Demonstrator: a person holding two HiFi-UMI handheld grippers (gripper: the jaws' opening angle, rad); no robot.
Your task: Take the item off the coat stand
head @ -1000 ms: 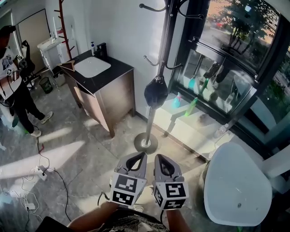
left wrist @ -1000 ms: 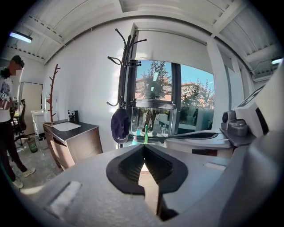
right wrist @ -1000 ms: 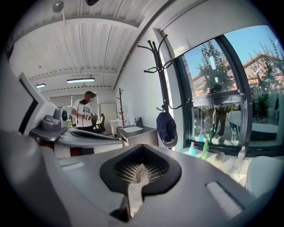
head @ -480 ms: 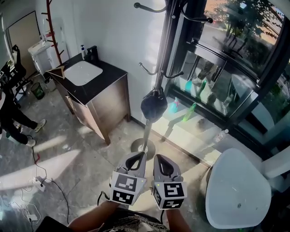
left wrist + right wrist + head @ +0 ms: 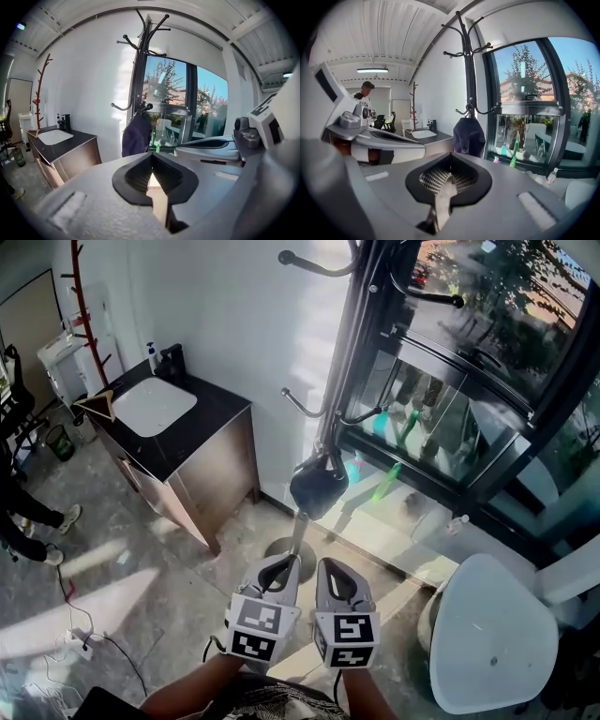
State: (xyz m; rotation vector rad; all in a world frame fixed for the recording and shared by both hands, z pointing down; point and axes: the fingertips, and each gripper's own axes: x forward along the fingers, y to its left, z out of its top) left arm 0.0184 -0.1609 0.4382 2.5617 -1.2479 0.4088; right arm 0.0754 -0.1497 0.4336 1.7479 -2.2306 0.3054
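Dark blue cloth item (image 5: 319, 486), bag or bundled garment (not resolved), is seen hung low on the coat stand (image 5: 337, 371), close against the pole, just under the lower ring of hooks. It is suspended from a short loop or strap at its top. The exact hook cannot be made out.

- Shape: rounded, sagging pouch, narrow at the top and fuller below. Soft folds are noted in the left gripper view (image 5: 136, 136) and the right gripper view (image 5: 468, 136).
- Handling, judged: soft and limp, probably light. Collapse and swing are expected once it is lifted. No fragility is suggested. The cloth is unlikely to be slippery, though a thin fold could be pulled through a loose pinch.
- Hold, judged: the strap or gathered neck just below the hook is preferred, so the loop can be raised up and off the hook tip. A pinch on the lower bulge would only stretch the cloth against the hook.
- Left gripper (image 5: 281, 563): held well short of the stand, on the near side of its base. The jaws are brought together with nothing between them.
- Right gripper (image 5: 339, 568): carried just beside the left one, equally far from the stand. The jaws are closed and empty.
- Both would have to be opened before any hold is taken.
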